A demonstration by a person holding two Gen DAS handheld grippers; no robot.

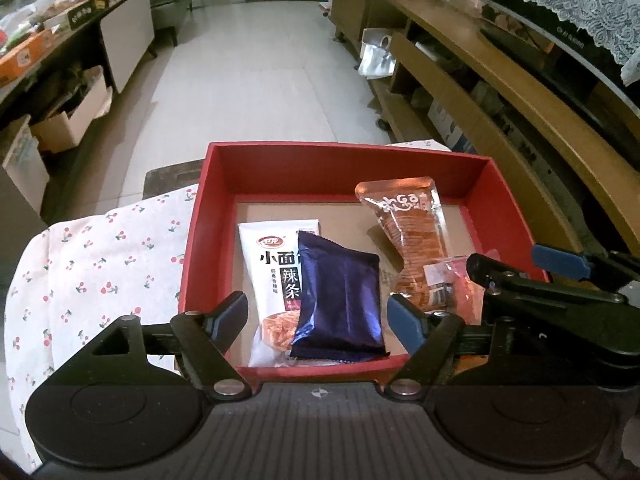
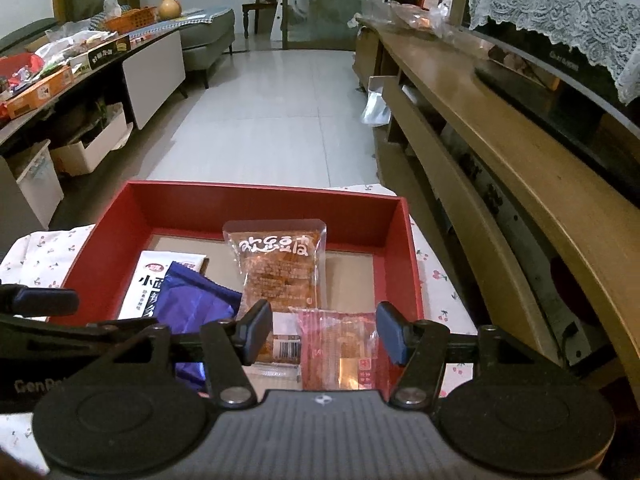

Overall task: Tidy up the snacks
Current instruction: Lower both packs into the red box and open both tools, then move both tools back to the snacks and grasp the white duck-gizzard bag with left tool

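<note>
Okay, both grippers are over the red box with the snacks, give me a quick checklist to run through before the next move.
1. Left gripper empty: ok, jaws open either side of the purple packet, pads not pressing it.
2. Right gripper empty: ok, jaws open above the pink packet.
3. Purple packet settled in the red box: ok, lying across the white packet.
4. Orange packet inside the box: ok.
5. Grippers clear of each other: cannot tell, they are close.
6. More snacks left outside on the cherry-print cloth: cannot tell.
</note>
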